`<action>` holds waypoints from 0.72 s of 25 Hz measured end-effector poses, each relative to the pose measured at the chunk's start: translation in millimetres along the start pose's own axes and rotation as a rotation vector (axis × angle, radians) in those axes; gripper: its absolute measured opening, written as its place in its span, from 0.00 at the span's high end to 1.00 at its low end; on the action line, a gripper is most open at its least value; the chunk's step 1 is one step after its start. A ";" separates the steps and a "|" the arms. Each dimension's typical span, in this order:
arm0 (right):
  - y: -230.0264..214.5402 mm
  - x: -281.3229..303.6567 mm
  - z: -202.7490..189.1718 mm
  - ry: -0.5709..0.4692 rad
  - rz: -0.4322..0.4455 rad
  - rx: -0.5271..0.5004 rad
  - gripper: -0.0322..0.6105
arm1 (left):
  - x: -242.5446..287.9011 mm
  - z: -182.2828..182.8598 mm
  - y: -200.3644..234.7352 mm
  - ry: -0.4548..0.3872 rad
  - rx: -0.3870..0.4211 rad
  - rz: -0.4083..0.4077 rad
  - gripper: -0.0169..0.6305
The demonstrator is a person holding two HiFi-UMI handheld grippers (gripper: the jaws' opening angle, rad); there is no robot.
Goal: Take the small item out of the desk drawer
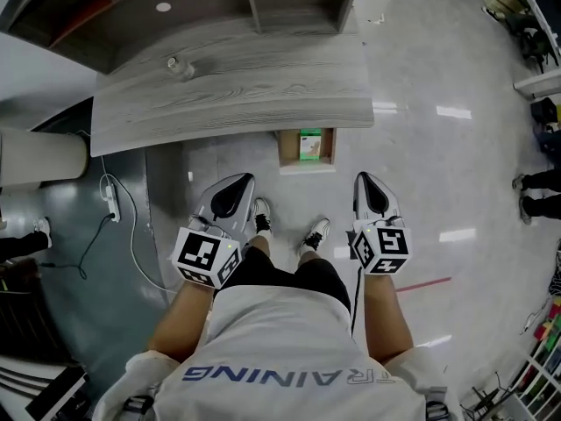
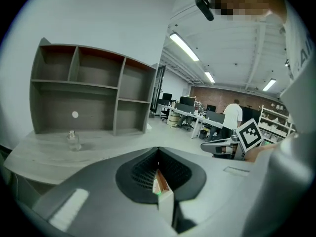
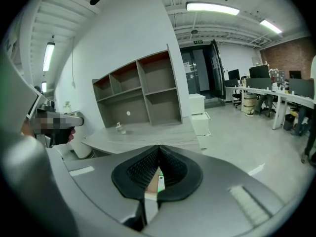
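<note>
1. Right gripper (image 3: 159,157): jaws shut, pads pressed together, nothing held. You carry it in front of your body, pointing ahead and somewhat down toward the desk (image 1: 263,95).
2. Left gripper (image 2: 158,154): jaws likewise closed and empty. It sits about level with the right one, on the other side of your legs and well apart from it.
3. Contact: neither gripper touches anything. Both are short of the desk edge and clear of the drawer (image 1: 286,147).
4. Drawer: it stands pulled out from under the desk's front edge. In the head view it lies between the two grippers, beyond your shoes.
5. Item (image 1: 309,144): it lies inside the open drawer, toward the right side. It is small, green and white, and looks like a flat packet or box. Its print is too small to read.
6. Progress, by my judgement: the drawer is open, so access is done. The pick itself has not begun, as the item is still in the drawer. You have yet to lower one gripper, part its jaws, close on the item and lift it clear.
7. Handling, by my judgement: the item looks light. The drawer is narrow, so expect little room for the jaws beside its walls.
8. Other: a bottle (image 1: 178,65) stands on the desk top, well away from the drawer.
</note>
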State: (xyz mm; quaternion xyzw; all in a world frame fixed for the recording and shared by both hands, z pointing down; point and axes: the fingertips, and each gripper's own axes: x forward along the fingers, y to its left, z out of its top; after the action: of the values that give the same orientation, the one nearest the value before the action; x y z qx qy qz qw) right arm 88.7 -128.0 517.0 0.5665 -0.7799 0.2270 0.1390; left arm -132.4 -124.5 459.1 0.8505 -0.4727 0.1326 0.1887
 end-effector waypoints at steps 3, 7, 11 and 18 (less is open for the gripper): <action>10.1 11.3 -1.6 0.011 -0.007 0.005 0.93 | 7.7 6.4 7.3 -0.005 0.018 -0.023 0.98; 18.9 28.8 -15.5 0.065 -0.015 0.015 0.74 | 12.6 5.8 14.2 0.000 0.024 -0.040 0.98; 24.0 38.2 -29.9 0.108 -0.022 0.045 0.46 | 12.4 -0.6 18.7 0.009 0.009 -0.049 0.98; 26.4 45.6 -47.6 0.170 -0.018 0.038 0.39 | 11.5 -8.9 21.3 0.023 -0.004 -0.042 0.98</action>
State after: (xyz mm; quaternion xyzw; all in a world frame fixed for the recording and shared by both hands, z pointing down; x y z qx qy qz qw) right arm 47.2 -134.3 574.3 0.5549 -0.7556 0.2878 0.1958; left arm -145.0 -139.5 475.9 0.8582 -0.4530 0.1376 0.1986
